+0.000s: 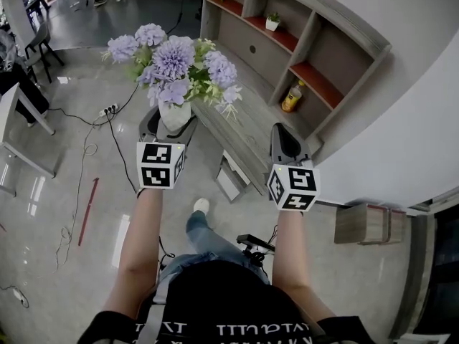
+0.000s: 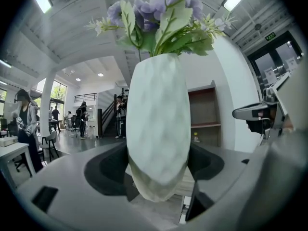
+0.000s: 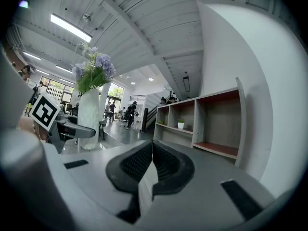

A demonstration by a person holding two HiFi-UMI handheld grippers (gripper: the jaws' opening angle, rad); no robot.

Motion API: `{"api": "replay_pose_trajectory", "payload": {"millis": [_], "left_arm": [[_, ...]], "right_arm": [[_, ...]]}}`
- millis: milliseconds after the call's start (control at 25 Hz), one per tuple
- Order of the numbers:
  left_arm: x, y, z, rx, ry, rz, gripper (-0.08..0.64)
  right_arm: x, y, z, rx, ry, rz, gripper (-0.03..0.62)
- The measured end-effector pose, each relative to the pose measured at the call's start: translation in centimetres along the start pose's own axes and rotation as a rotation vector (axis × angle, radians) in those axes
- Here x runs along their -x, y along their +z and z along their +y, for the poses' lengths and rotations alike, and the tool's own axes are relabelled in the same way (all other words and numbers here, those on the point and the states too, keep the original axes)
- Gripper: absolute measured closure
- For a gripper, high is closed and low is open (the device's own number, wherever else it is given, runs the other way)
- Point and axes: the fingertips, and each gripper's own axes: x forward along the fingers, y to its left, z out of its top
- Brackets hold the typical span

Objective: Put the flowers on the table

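Note:
A white faceted vase [image 1: 174, 115] [image 2: 158, 129] of purple flowers [image 1: 172, 59] [image 2: 163, 11] hangs in the air, clamped between the jaws of my left gripper [image 1: 171, 126] [image 2: 158, 165]. The vase stands upright and its base sticks out below the jaws. It is held above the near end of a long grey wooden table [image 1: 240, 131]. My right gripper [image 1: 285, 143] [image 3: 150, 165] is to the right of it, shut with nothing between its pads. In the right gripper view the vase [image 3: 88, 119] and flowers [image 3: 94, 71] show at the left.
A wall shelf unit [image 1: 301, 41] [image 3: 202, 124] behind the table holds a small potted plant [image 1: 272, 21] and a yellow bottle [image 1: 291, 96]. Cables [image 1: 100, 131] lie on the shiny floor at the left. A small wooden box [image 1: 369, 223] stands at the right. People stand far off in the hall.

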Motion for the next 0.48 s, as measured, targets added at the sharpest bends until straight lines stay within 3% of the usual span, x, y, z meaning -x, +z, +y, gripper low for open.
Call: {"api": "replay_pose_trajectory", "payload": {"millis": [480], "left_arm": [[-0.61, 0.25, -0.03, 0.000, -0.015, -0.034, 0.187]], "right_arm": [[-1.01, -0.05, -0.05, 0.013, -0.007, -0.014, 0.575]]}}
